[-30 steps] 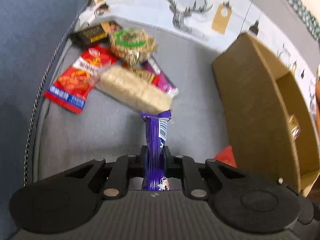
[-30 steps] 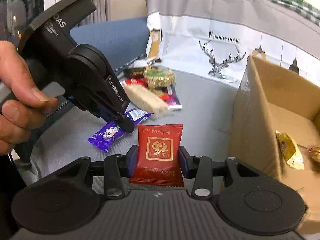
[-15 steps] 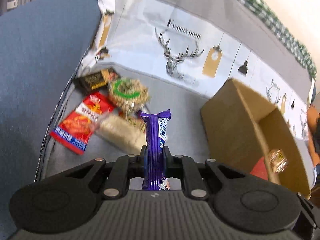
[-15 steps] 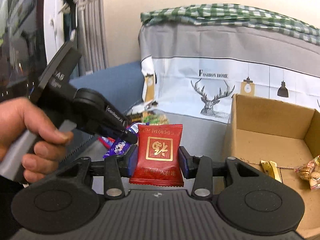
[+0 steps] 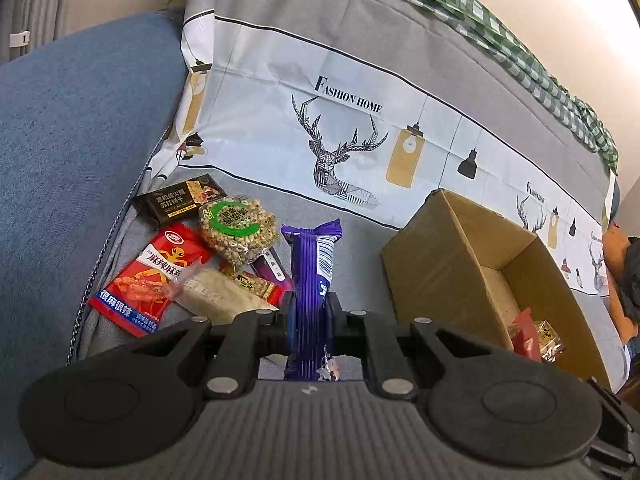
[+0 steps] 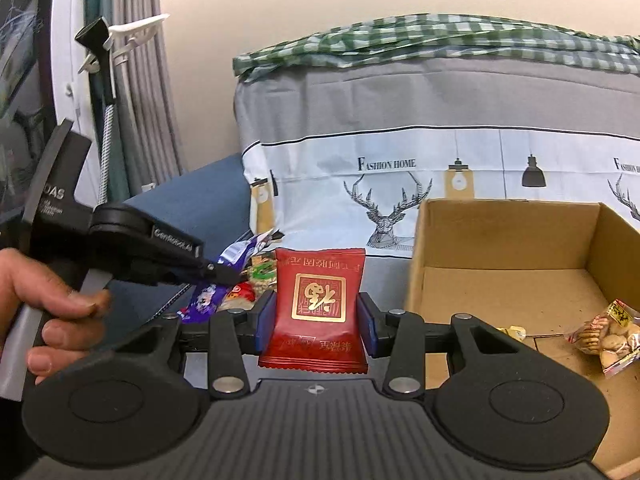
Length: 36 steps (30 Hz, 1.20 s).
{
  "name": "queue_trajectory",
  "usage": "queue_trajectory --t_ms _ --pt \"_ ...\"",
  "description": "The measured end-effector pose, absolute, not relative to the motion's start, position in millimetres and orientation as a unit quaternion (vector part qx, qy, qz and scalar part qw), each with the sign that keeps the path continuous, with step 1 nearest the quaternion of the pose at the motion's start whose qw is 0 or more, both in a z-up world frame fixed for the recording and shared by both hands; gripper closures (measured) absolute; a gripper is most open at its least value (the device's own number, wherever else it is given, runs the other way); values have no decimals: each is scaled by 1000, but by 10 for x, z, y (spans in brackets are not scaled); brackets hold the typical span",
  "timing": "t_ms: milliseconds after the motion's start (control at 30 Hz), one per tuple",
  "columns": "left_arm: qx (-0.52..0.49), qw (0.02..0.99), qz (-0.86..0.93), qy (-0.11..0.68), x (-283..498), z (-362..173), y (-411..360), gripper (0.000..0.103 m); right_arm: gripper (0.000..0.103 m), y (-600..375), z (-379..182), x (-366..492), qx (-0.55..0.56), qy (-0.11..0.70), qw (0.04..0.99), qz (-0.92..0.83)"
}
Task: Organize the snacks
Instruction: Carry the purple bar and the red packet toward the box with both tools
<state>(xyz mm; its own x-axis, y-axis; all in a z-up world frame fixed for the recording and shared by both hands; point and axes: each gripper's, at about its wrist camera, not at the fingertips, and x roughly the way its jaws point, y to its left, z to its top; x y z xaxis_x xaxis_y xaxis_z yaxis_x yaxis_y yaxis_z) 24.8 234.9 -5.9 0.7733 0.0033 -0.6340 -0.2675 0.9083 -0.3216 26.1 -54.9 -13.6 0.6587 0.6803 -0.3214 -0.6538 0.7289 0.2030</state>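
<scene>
Purple foil was seen clamped edge-on in the left gripper (image 5: 307, 312): its jaws were drawn narrow onto a slim purple snack bar (image 5: 310, 280), which stood upright between the pads with its crimped top end above them. From the right wrist view the same bar (image 6: 236, 258) was seen sticking out of the left gripper (image 6: 218, 272), which was carried by a hand (image 6: 52, 312) at the left edge of the frame. The right gripper (image 6: 316, 320) was closed partway on a wider red snack packet (image 6: 318, 300), both pads being pressed against the packet's sides; the packet was held upright, its gold-framed emblem turned towards the camera. An open cardboard box (image 5: 436, 276) was set on the grey sofa seat (image 5: 352, 236), towards the seat's right side, and a few wrapped snacks (image 6: 604, 336) were seen on its floor near its right wall. The remaining snacks were gathered at the seat's back left corner, beside the blue armrest (image 5: 72, 152): a black cracker pack (image 5: 178, 198), a round puffed-grain cake (image 5: 238, 226), a red spicy-snack bag (image 5: 152, 276) and a pale wrapped bar (image 5: 220, 294), lying partly over one another. Behind them the seat back was covered by a deer-print cloth (image 5: 340, 128).
</scene>
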Motion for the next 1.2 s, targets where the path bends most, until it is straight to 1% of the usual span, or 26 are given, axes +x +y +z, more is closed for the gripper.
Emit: queue_trajectory --t_ms 1200 --pt "-196 927 58 314 382 -2 2078 88 59 -668 -163 408 50 187 921 337"
